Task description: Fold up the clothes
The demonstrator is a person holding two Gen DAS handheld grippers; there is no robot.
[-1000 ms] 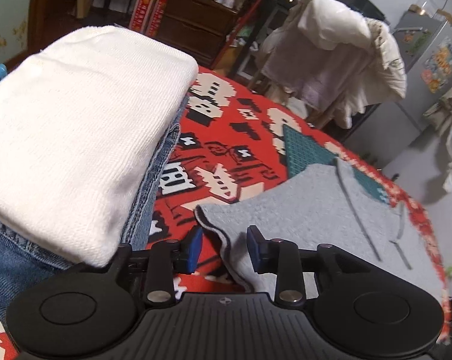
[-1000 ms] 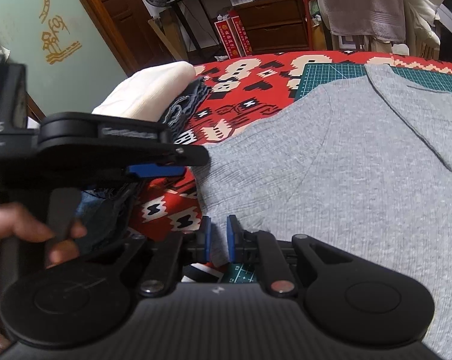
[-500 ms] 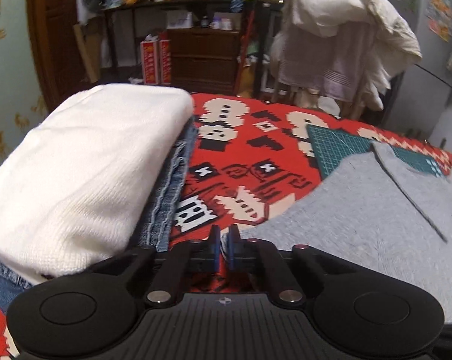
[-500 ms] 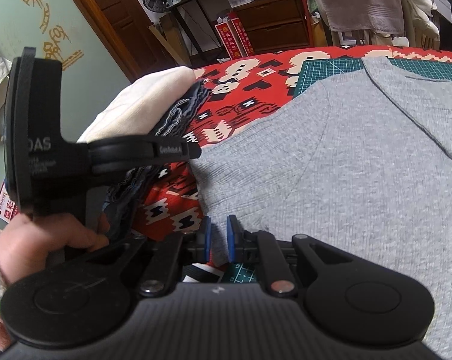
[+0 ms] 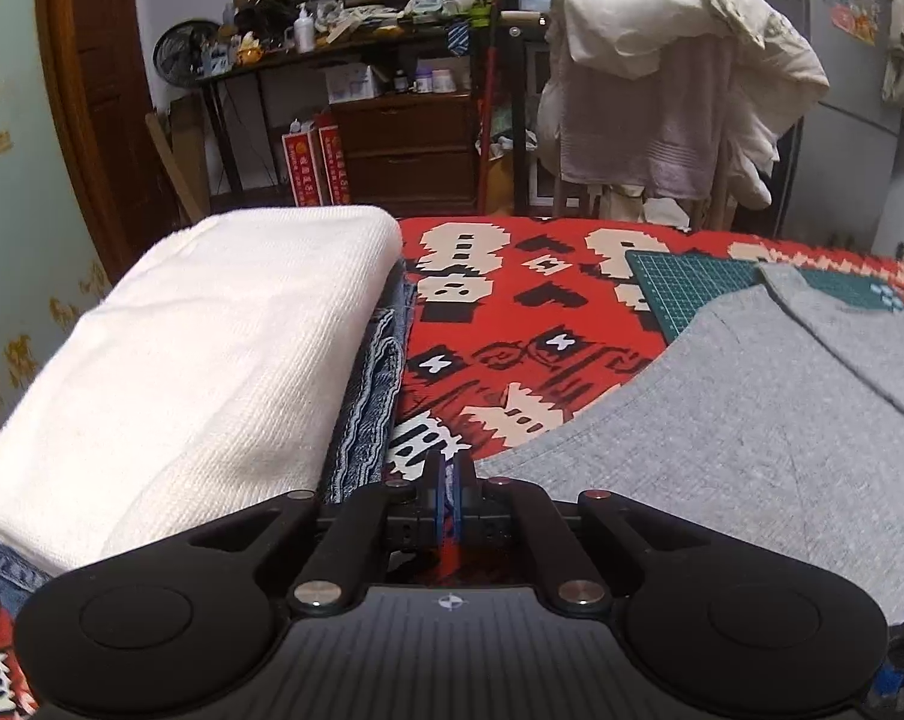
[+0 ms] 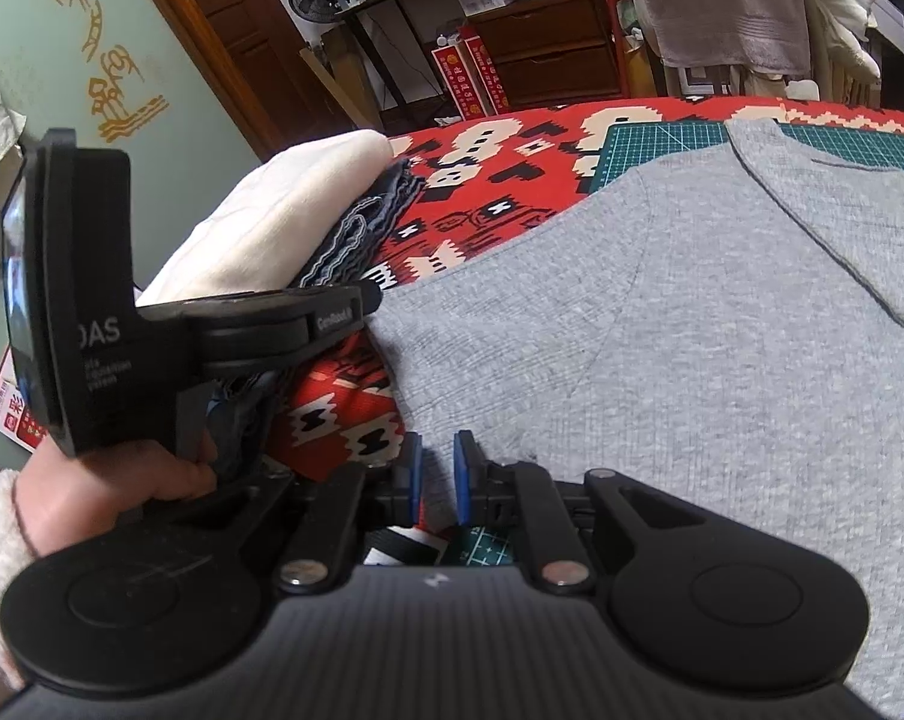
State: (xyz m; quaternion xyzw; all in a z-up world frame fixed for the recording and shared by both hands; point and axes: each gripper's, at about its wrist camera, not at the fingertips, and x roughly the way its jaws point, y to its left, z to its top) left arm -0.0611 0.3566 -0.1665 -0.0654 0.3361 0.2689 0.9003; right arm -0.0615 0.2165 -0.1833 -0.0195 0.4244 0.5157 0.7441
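Pinching grey shirt (image 5: 721,438) corner (left tool (image 5: 450,477))

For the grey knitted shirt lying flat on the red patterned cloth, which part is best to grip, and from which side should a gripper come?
Grip the near left hem of the grey knitted shirt, coming low from the front, level with the red patterned cloth. The edge there lies thin and free, away from the stacked white folded towel. The right gripper stands open at that edge; the left gripper looks shut nearby.
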